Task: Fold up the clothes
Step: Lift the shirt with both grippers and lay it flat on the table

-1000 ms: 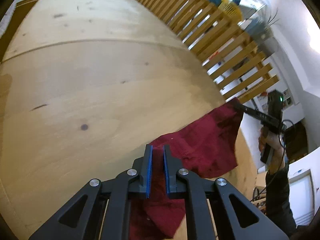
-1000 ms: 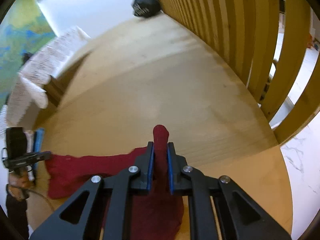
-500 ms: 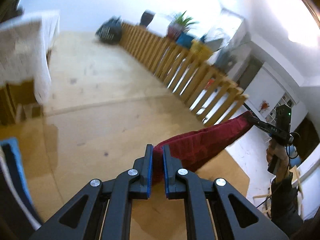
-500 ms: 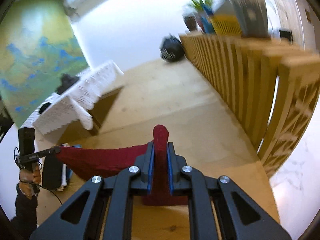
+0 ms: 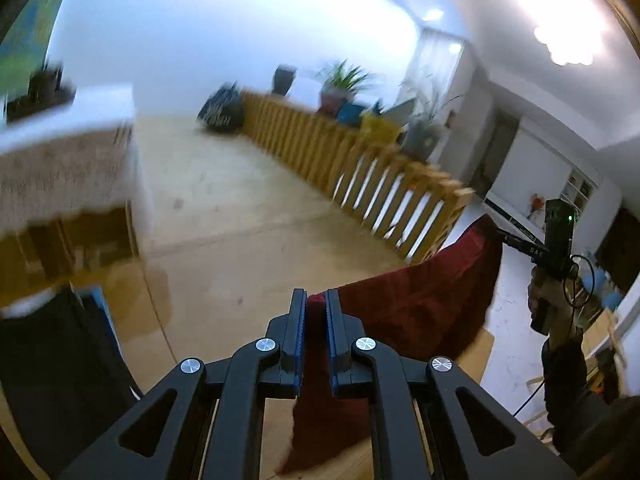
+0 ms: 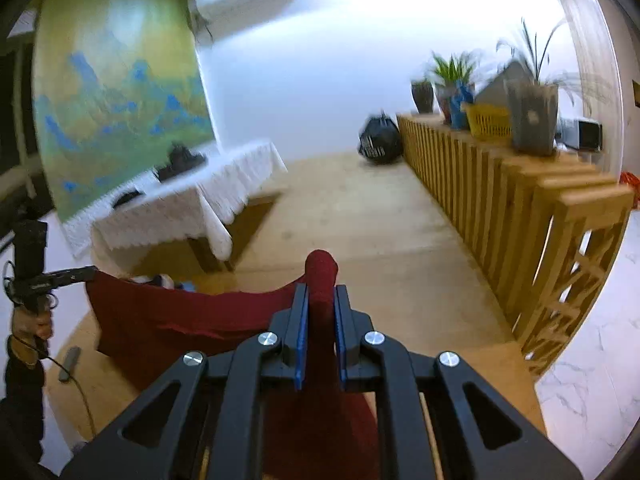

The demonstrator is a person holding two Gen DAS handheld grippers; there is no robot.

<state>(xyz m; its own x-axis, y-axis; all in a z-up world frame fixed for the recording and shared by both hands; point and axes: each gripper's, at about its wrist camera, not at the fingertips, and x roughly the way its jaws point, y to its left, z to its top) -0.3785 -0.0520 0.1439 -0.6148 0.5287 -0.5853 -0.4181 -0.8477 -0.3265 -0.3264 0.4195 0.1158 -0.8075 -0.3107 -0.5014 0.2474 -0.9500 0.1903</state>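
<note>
The left gripper (image 5: 316,304) and right gripper (image 6: 320,300) each clamp a corner of the red garment (image 5: 420,304). It hangs stretched between them, apparently clear of the floor (image 6: 380,220), though blur hides its lower edge

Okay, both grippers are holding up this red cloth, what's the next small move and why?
Probably swing the red cloth forward and lower it flat on the wooden floor. The left gripper and right gripper each pinch a corner, and the cloth hangs stretched between them in the air, so it needs a flat surface before folding.
</note>
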